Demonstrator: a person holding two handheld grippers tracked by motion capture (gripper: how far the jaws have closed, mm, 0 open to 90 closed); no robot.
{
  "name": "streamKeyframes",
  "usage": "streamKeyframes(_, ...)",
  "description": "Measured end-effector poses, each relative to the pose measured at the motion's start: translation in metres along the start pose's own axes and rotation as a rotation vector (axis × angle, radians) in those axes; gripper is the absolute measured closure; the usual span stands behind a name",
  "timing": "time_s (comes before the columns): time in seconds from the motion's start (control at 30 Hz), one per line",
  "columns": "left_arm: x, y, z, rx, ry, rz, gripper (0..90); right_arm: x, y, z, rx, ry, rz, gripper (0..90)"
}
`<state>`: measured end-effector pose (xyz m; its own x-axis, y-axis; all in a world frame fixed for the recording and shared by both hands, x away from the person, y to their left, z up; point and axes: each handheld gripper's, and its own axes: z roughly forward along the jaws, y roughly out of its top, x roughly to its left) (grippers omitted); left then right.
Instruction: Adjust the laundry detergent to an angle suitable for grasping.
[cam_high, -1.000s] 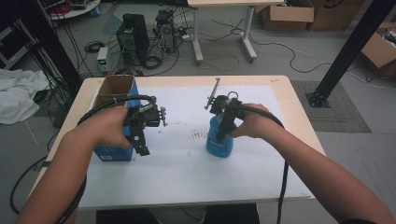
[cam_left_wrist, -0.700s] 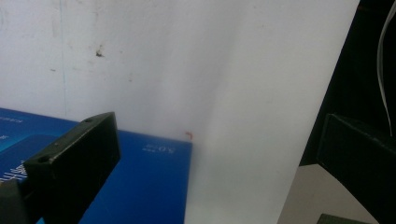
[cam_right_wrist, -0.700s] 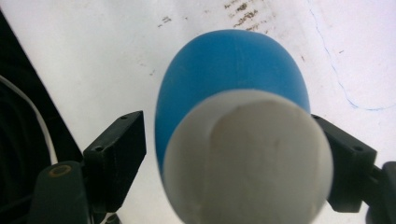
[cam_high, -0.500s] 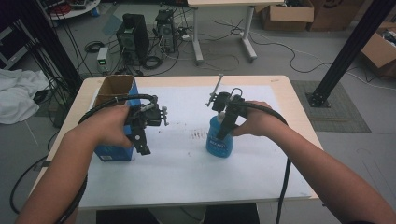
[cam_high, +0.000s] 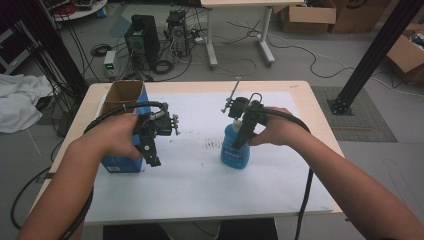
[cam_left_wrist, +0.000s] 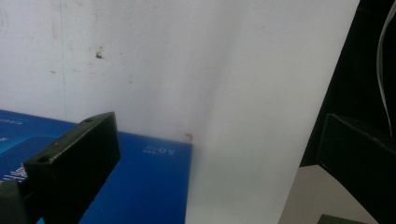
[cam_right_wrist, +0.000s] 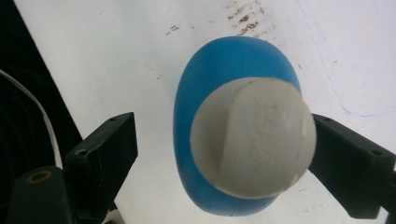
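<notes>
Blue bottle (cam_high: 235, 148) with a white cap (cam_right_wrist: 254, 140) stands upright mid-desk on white paper (cam_high: 200, 185). High view: right gripper (cam_high: 242, 136) over the cap, jaws just opening; left gripper (cam_high: 152, 156) by the blue carton (cam_high: 120, 162) near the left edge. Left gripper view: jaws spread, empty. Right gripper view: jaws flank the cap, one possibly touching. Bottle looks set down; withdrawal remains.

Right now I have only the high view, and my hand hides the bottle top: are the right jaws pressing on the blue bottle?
Observer: No. The right gripper has jaws that have just been opening; the blue bottle stands between them, with a gap at one jaw.
Operator: Is it capped?
Observer: Yes, a white cap is on.
Operator: And the left gripper?
Observer: Open, nothing between its jaws; the blue box lies under one.
</notes>
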<state>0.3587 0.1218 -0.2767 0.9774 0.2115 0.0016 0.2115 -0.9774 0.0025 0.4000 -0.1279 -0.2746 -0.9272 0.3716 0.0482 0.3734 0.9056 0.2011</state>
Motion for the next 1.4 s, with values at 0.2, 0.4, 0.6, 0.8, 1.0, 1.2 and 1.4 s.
streamKeyframes(0.2, 0.0, 0.0, -0.001, -0.002, 0.0, 0.002, 0.0, 0.002, 0.0, -0.004, 0.0, -0.009, -0.007, 8.1)
streamKeyframes(0.4, 0.0, 0.001, 0.0, -0.001, -0.002, 0.006, 0.0, 0.006, -0.001, -0.008, -0.001, -0.055, -0.023, 1.9)
streamKeyframes(0.6, 0.0, 0.001, 0.0, -0.003, -0.002, 0.008, 0.1, 0.008, -0.003, -0.013, -0.003, -0.068, -0.025, 1.5)
streamKeyframes(0.8, 0.0, 0.002, -0.001, -0.007, -0.001, 0.006, 0.0, 0.01, -0.005, -0.019, -0.017, -0.066, -0.04, 0.0)
streamKeyframes(1.0, 0.001, 0.002, -0.002, -0.001, -0.002, 0.011, 0.0, 0.015, -0.007, -0.029, -0.034, -0.069, -0.091, 0.0)
streamKeyframes(1.2, 0.001, 0.004, -0.004, -0.002, -0.002, 0.015, 0.0, 0.019, -0.013, -0.04, -0.058, -0.077, -0.155, 0.0)
streamKeyframes(1.4, 0.002, 0.005, -0.008, 0.003, -0.004, 0.016, 0.1, 0.028, -0.017, -0.057, -0.031, -0.051, -0.229, 0.0)
